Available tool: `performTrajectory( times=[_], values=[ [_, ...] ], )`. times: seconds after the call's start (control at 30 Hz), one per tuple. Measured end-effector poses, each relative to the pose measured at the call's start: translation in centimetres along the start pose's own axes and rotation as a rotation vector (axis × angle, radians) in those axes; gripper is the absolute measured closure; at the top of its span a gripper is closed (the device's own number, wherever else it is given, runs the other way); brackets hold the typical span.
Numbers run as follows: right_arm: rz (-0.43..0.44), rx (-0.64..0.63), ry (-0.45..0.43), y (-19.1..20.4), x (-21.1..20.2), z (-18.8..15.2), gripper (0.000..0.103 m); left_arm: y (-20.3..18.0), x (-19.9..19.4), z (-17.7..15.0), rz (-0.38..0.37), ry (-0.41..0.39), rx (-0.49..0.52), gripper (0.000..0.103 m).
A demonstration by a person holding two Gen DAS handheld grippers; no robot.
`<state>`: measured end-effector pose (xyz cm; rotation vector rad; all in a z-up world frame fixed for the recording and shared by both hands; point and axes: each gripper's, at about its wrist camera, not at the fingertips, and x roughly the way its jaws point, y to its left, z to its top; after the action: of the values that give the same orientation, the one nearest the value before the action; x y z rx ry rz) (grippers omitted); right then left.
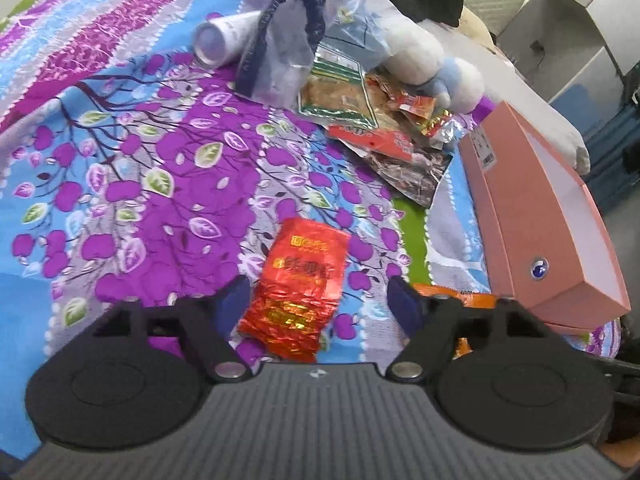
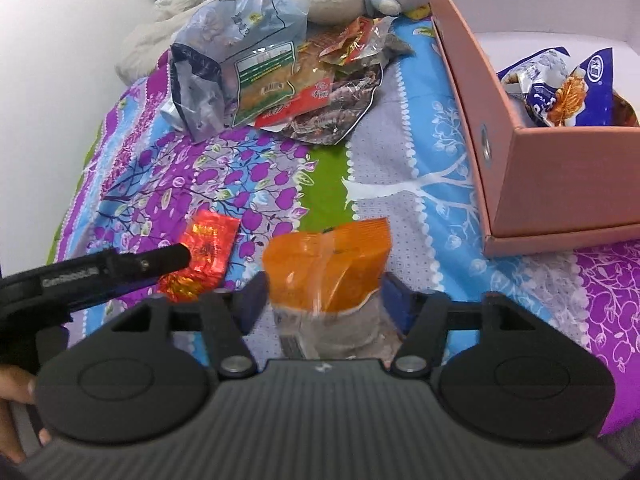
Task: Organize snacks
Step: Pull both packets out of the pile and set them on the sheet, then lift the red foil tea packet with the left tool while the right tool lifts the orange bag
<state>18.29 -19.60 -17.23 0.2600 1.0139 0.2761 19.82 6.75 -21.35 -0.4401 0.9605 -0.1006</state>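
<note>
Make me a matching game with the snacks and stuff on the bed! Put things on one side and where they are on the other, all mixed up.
Things:
1. red foil packet
2. orange packet
3. blue and white snack bag
4. plush toy

Places:
A. inside the pink box
B. between the open fingers of the right gripper
C. behind the snack pile
D. between the open fingers of the left gripper

Pairs: 1-D, 2-B, 3-A, 4-C

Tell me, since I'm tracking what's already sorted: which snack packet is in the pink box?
The blue-and-white packet. It alone lies inside the pink box; the red, orange and piled packets lie on the bedspread.
</note>
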Motion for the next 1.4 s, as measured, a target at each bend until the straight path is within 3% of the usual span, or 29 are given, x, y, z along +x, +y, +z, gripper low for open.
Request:
performTrajectory(
  times=[0.17, 0.57, 0.73, 0.9, 1.17, 1.23, 1.4],
  values=[
    [-0.054, -0.054, -0.044, 0.5, -0.9, -0.9, 0.019, 0.4, -0.7, -0.5, 0.018, -0.013, 0.016, 0.018],
    [-0.13, -0.235, -0.185, 3.4, -0.5, -4.5, 0.02, -0.8, -0.6, -1.5, 0.084, -0.016, 0.191, 0.016],
    [-0.17, -0.248, -0.173, 3.7, 0.8, -4.7, 0.029, -1.1, -0.2, -1.5, 0.074, 0.014, 0.221, 0.016],
    [-0.157, -0.224, -0.155, 3.5, 0.5, -4.4, 0.056, -1.4, 0.0, -1.9, 0.072, 0.014, 0.256, 0.016],
    [-0.18, -0.227, -0.139, 3.0, -0.6, -4.0, 0.057, -2.7, 0.8, -2.2, 0.096, -0.011, 0.381, 0.017],
    [-0.186, -0.226, -0.132, 2.7, -0.5, -4.1, 0.057, -2.8, 1.4, -2.1, 0.096, -0.003, 0.392, 0.02],
    [-0.174, -0.205, -0.119, 2.1, -0.1, -4.4, 0.057, -2.6, 3.2, -2.1, 0.109, 0.041, 0.395, 0.043]
  ],
)
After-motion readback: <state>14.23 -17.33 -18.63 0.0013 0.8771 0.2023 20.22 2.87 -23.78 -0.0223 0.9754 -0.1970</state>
